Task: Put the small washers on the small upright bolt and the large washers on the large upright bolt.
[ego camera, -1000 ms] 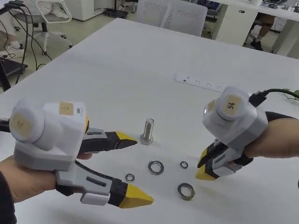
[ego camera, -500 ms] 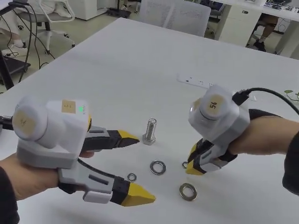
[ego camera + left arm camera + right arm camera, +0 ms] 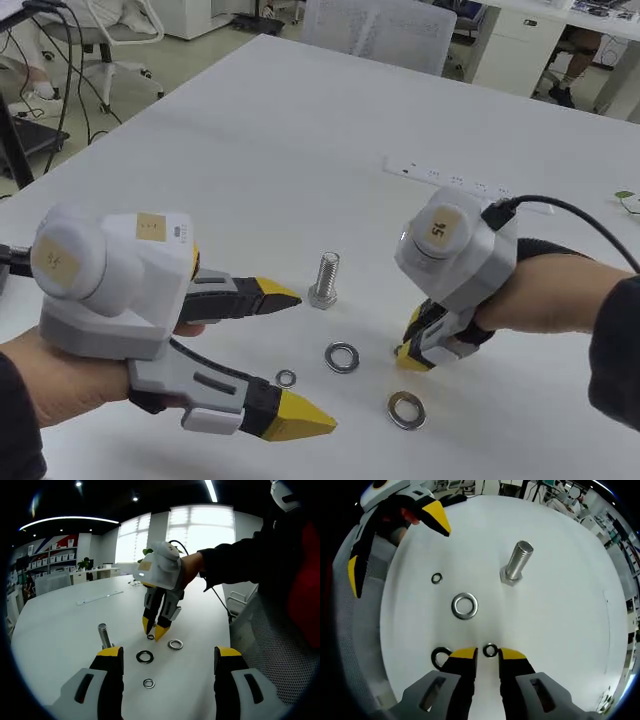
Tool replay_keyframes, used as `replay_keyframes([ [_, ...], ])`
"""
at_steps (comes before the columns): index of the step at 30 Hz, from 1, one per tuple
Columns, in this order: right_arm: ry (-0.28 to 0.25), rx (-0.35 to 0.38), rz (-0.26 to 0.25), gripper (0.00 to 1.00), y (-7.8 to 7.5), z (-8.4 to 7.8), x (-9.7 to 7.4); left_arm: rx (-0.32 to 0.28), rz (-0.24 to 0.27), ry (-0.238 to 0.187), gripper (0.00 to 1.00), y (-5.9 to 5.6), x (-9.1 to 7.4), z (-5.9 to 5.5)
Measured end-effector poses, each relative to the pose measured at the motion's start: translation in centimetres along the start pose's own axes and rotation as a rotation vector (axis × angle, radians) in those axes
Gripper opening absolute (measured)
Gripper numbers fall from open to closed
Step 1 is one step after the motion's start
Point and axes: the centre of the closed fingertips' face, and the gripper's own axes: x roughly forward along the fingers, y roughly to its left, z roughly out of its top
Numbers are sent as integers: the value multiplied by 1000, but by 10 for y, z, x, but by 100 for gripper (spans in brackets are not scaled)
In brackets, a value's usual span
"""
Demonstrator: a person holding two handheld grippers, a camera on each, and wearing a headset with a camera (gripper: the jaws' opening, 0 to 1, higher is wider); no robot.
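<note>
A round tan sticker (image 3: 438, 230) was seen on the rear cap of the right gripper (image 3: 412, 357), well behind and above its fingers. Two handwritten digits were marked on it, turned sideways and read as 56. On the left gripper (image 3: 312, 361), a second round sticker (image 3: 55, 262) and a square tan label (image 3: 150, 227) were found far behind the fingers, their marks too faint to be read.

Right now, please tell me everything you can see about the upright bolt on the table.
The bolt looks like bare silver metal: a threaded shank on a hexagonal head. It stands upright, head down, on the white table. Nothing is on its shank, and only the table touches it.
</note>
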Motion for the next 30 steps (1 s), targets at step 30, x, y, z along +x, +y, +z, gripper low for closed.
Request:
replay_keyframes([
  [30, 9, 57, 23, 15, 3, -3, 0, -4, 2, -1, 72, 0, 0, 1],
])
